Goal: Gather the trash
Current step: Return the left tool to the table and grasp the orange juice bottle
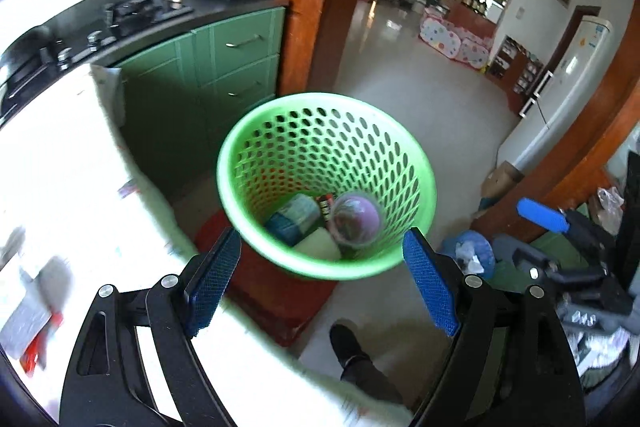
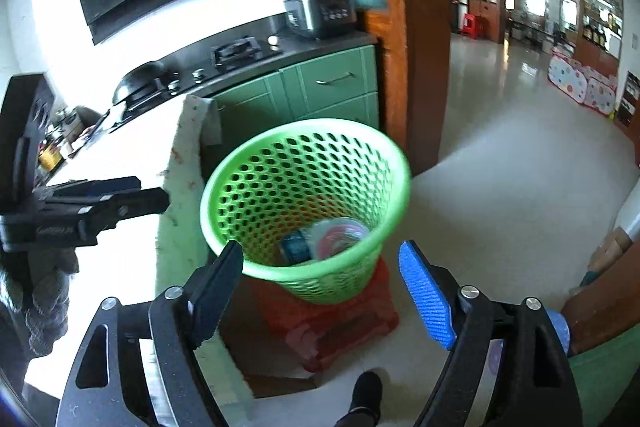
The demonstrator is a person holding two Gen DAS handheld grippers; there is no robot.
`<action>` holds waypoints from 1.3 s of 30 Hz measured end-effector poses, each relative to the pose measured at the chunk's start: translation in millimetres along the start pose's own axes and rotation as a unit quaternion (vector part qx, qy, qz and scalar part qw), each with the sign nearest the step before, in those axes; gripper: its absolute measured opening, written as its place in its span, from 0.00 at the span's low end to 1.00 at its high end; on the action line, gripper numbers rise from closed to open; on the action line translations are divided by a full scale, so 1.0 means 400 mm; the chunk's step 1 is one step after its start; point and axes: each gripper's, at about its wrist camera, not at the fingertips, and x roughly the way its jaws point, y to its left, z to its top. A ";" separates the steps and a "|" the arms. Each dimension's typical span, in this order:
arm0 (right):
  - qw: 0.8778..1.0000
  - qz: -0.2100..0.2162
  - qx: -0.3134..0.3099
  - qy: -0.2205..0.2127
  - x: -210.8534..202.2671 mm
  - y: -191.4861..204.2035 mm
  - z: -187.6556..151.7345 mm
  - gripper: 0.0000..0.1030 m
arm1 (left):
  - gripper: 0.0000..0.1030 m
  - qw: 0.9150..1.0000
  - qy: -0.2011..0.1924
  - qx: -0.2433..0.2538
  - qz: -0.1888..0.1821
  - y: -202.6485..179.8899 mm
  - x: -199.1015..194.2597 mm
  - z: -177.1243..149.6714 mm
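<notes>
A green perforated waste basket stands on a red plastic stool beside the table. Inside it lie a purple round cup, a blue-white packet, a small dark red wrapper and a pale piece. My left gripper is open and empty, held above the basket's near rim. In the right wrist view the basket holds the cup and packet. My right gripper is open and empty just above its near rim. The left gripper shows at left.
A white-covered table lies at left with a grey-red item on it. Green kitchen cabinets with a stove stand behind. A wooden door frame, fridge and my dark shoe are near.
</notes>
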 end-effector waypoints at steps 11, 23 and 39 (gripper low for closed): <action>0.997 0.056 -0.055 0.005 0.000 0.211 -0.001 0.77 | 0.80 0.997 -0.037 -0.014 0.071 0.164 -0.250 -0.181; 0.987 0.119 -0.111 0.016 0.013 0.434 -0.002 0.80 | 0.85 0.980 -0.024 -0.012 0.196 0.392 -0.487 -0.326; 0.970 0.162 -0.173 0.050 0.069 0.654 -0.040 0.81 | 0.86 0.970 0.067 0.031 0.233 0.513 -0.468 -0.441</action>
